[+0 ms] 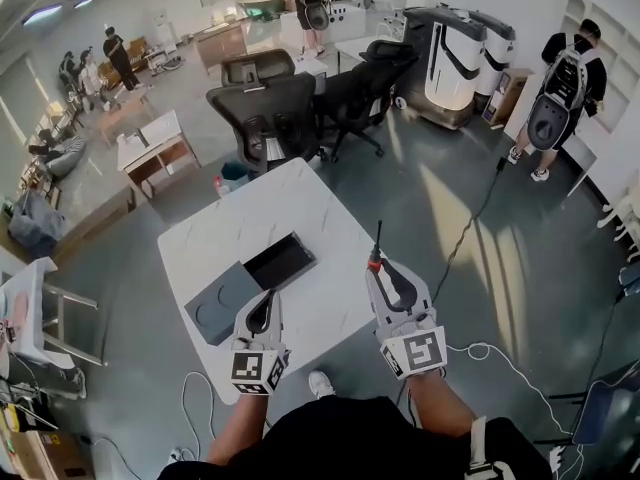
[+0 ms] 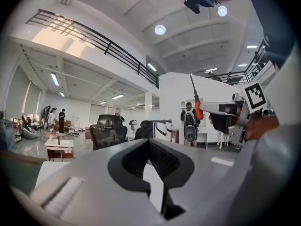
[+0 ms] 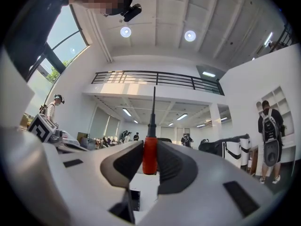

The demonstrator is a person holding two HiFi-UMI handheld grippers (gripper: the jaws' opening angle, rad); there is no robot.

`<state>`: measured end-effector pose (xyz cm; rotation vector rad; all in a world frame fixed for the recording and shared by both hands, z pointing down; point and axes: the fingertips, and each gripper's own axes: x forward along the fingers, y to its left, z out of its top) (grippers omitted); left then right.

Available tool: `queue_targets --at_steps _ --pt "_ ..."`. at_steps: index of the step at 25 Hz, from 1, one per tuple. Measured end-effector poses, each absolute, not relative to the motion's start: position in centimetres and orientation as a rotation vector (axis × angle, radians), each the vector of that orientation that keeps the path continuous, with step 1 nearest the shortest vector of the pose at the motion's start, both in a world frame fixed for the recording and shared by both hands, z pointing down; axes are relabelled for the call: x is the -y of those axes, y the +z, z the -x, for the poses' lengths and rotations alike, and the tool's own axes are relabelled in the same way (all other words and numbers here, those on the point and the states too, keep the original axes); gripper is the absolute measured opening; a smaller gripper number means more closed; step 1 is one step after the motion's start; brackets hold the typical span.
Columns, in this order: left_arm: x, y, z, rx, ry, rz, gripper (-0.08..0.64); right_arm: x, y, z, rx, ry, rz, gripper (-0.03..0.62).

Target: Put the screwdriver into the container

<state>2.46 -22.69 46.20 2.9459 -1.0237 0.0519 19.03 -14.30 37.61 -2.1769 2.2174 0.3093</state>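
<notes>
A screwdriver [image 1: 375,258] with a red handle and a thin dark shaft is held in my right gripper [image 1: 383,271], its shaft pointing away from me past the table's right edge. In the right gripper view the pads press on both sides of the red handle [image 3: 150,155]. The container [image 1: 281,261], a black open tray beside a grey lid [image 1: 222,304], lies on the white table [image 1: 300,203]. My left gripper [image 1: 262,314] hovers at the container's near end, shut and empty. The left gripper view shows the screwdriver [image 2: 198,109] off to the right.
Black office chairs [image 1: 268,108] stand just past the table's far edge. A cable [image 1: 470,223] runs across the grey floor on the right. Small tables [image 1: 152,153] stand at the left. Several people stand far off in the room.
</notes>
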Motion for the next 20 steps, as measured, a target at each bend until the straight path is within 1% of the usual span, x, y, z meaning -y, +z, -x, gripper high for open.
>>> queue_targets --at_steps 6,14,20 --pt "25.8 46.3 -0.8 1.033 0.047 -2.947 0.008 17.2 37.9 -17.8 -2.223 0.315 2.203 0.097" --pt "27.8 47.9 -0.4 1.029 0.077 -2.89 0.008 21.1 39.2 -18.7 -2.264 0.306 2.192 0.097" --pt "30.3 48.1 0.6 1.177 0.08 -2.822 0.008 25.1 39.8 -18.7 -2.378 0.325 2.096 0.097"
